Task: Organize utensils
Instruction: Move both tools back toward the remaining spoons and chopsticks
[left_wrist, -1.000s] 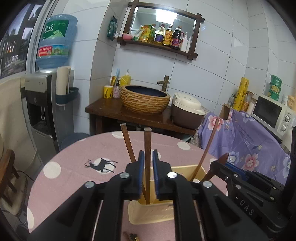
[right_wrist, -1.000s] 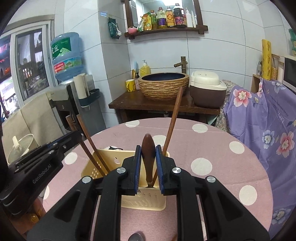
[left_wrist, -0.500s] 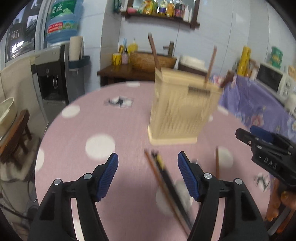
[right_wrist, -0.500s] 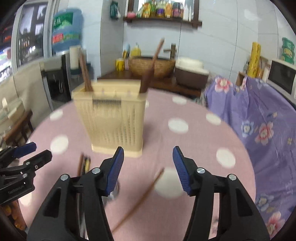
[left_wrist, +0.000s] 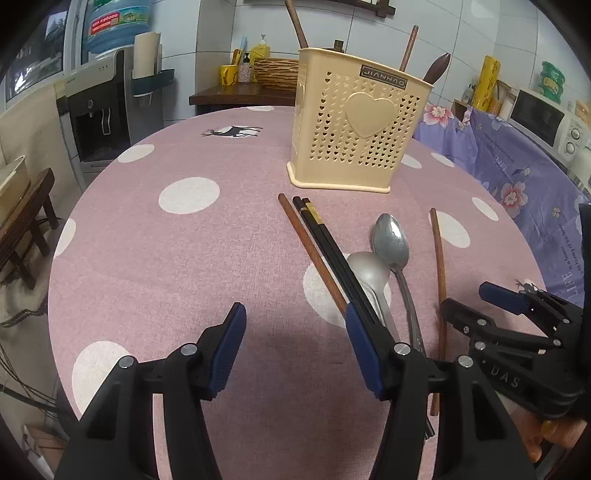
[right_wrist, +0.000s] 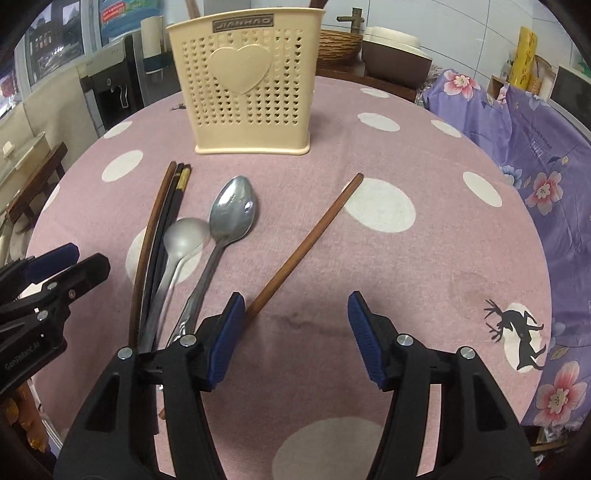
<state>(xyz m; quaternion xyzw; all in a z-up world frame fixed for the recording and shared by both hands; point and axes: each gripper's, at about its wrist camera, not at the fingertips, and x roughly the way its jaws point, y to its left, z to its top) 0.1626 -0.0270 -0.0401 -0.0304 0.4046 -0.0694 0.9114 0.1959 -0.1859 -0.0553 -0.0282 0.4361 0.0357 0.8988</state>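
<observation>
On the left, the left tongs (left_wrist: 293, 328) hang low over the pink dotted desk (left_wrist: 184, 258), jaws apart and nothing between them. One second ago they were shut on a brown chopstick above the holder; the jaws have just been opening, came off it, and then narrowed a little. That stick now stands in the cream utensil holder (left_wrist: 360, 125), so this part of the job looks finished.

In the middle of the desk, in front of the holder, the remaining utensils wait: a brown chopstick (left_wrist: 312, 256) touching a pair of black chopsticks (left_wrist: 332, 254), then two metal spoons (left_wrist: 391, 240) lying side by side with their bowls toward the holder, and a single brown chopstick (right_wrist: 306, 240) lying apart and at an angle. The left tongs' inner finger lies over the near ends of the bundle; whether it touches them I cannot tell.

On the right, the right tongs (right_wrist: 293, 326) also stand open and empty. They were closed on a dark wooden handle a second ago and have just been opening; that handle now sticks up from the holder. Their left finger is just beside the near end of the single chopstick, which I think is the next pick.
</observation>
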